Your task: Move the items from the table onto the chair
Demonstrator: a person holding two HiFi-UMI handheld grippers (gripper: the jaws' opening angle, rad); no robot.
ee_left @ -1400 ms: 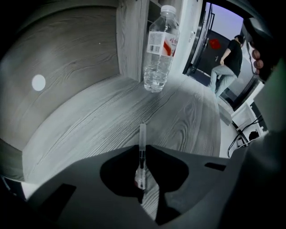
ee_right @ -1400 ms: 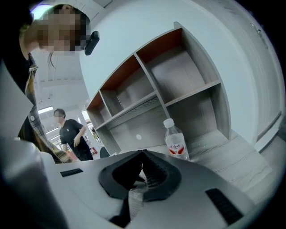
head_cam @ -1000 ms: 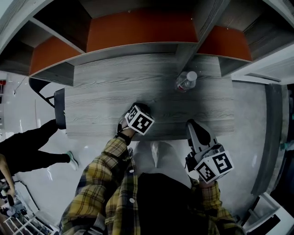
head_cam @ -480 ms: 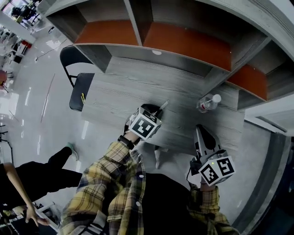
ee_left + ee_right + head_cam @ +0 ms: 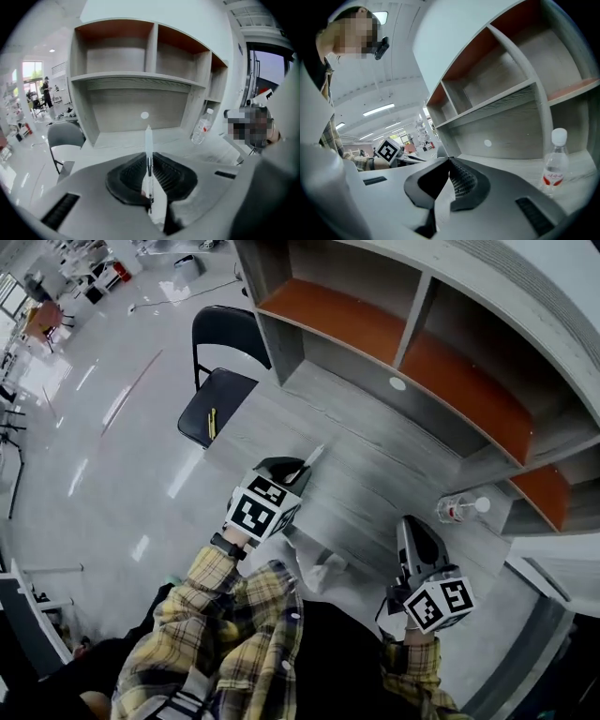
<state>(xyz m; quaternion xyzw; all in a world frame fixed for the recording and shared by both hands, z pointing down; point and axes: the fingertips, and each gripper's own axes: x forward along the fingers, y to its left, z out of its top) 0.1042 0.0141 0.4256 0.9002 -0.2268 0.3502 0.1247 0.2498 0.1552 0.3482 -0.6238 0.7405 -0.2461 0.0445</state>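
My left gripper (image 5: 294, 466) is shut on a slim pale pen (image 5: 312, 456) and holds it above the grey desk's (image 5: 361, 451) left part. Seen along the jaws, the pen (image 5: 149, 150) stands upright between the ribbed pads, its tip poking past them. The black chair (image 5: 217, 395) stands off the desk's left end with a small yellow item (image 5: 212, 423) on its seat; it also shows in the left gripper view (image 5: 64, 137). A clear water bottle (image 5: 458, 509) (image 5: 554, 161) (image 5: 202, 125) stands on the desk's right part. My right gripper (image 5: 410, 524) (image 5: 449, 161) is shut, empty, near the desk's front edge.
An open shelf unit (image 5: 441, 352) with orange back panels rises along the desk's far side. A small white round disc (image 5: 397, 383) lies at the back of the desk. Glossy floor (image 5: 112, 484) spreads out left of the chair.
The head view has swung left, bringing the chair fully into sight. My left gripper has come up off the desk with the pen in it. The right gripper and bottle have stayed put.
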